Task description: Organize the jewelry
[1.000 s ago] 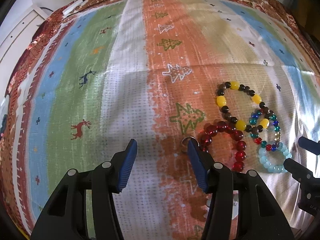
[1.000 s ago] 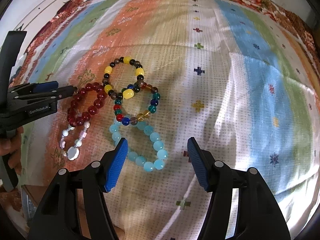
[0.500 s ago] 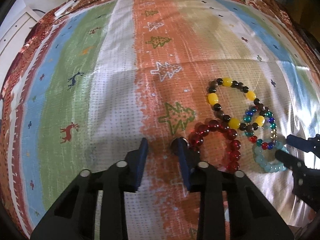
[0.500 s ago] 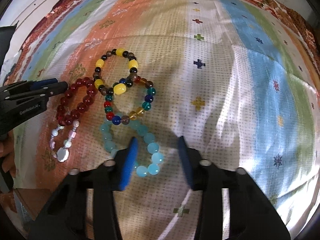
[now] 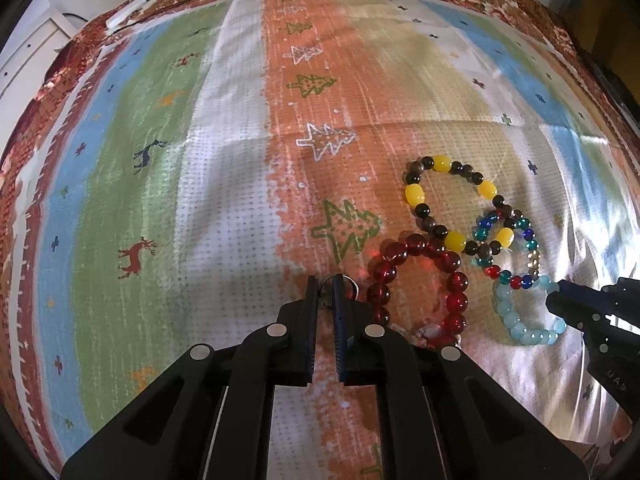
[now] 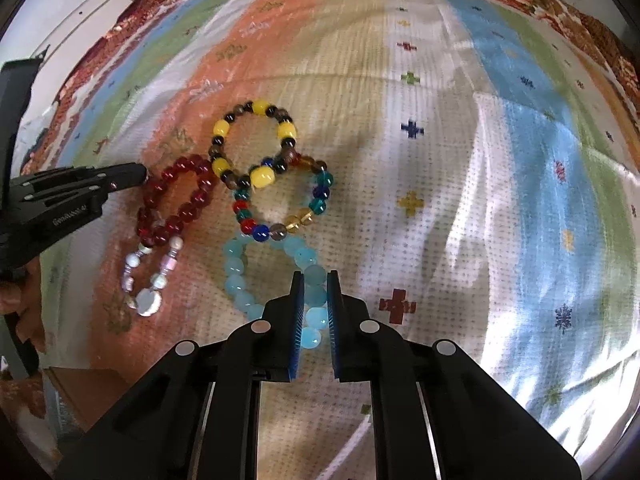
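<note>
Where the striped, tree-and-deer patterned cloth (image 5: 224,184) covers the work surface, I see five bracelets lying in a loose cluster, with both of my grippers lowered onto its edges. My left gripper (image 5: 325,292) has its jaws drawn nearly together on a small metal ring (image 5: 347,285), which lies on the orange stripe just left of the red bead bracelet (image 5: 452,264); the ring's rim shows between and just beyond the fingertips, so I read the jaws as clamped on it. My right gripper (image 6: 313,300) has its blue-padded jaws pinched onto the near side of the pale blue bead bracelet (image 6: 236,276), with beads visible in the narrow gap between the pads. The yellow-and-black bead bracelet (image 6: 221,128) lies farthest from me and overlaps the multicolour glass bead bracelet (image 6: 320,200), which in turn touches the pale blue one. The red bracelet sits left of these in the right wrist view, touching a small white-and-pink bracelet (image 6: 134,260) that carries a round silver charm. In that same view the left gripper's tip meets the far left edge of the red beads
</note>
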Tool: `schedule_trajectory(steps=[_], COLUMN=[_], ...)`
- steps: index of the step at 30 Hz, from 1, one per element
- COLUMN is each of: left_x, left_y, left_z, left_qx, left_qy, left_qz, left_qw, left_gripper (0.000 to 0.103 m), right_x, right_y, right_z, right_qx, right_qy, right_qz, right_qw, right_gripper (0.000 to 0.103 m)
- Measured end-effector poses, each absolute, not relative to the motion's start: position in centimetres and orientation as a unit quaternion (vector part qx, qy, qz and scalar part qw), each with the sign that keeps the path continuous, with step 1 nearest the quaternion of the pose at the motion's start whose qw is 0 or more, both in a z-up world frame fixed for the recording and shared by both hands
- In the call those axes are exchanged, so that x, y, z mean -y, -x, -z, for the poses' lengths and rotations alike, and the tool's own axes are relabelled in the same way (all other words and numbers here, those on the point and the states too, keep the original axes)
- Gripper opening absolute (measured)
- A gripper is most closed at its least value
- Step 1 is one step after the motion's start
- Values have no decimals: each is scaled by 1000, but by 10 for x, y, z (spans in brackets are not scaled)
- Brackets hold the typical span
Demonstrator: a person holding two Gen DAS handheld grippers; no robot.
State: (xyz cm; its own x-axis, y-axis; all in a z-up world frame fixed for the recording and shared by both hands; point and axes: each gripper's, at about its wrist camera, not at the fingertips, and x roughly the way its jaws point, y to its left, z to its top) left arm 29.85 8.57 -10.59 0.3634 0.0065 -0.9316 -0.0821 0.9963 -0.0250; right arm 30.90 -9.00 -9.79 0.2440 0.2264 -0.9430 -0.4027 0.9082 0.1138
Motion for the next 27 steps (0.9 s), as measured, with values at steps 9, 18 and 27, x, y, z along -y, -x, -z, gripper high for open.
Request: schedule_trajectory(steps=[9,18,27], left_x=[-90,-89,-86], left_y=[-286,-270,-247], left_z=[91,76,56], left_qx=[-553,-540,-523], left_qy=[39,42,52], left_qz=[-29,-36,-34], left_qw=[832,840,850], left_gripper=[7,7,7], right_x=[90,89,94], right_y=[-294,-286,-268], right_z=[72,57,26], right_qx=[-560,-547,-518], right_qy=[68,50,37], right_qz=[-211,-216,-233], right_qw=[798,807,822], right_gripper=[12,12,12])
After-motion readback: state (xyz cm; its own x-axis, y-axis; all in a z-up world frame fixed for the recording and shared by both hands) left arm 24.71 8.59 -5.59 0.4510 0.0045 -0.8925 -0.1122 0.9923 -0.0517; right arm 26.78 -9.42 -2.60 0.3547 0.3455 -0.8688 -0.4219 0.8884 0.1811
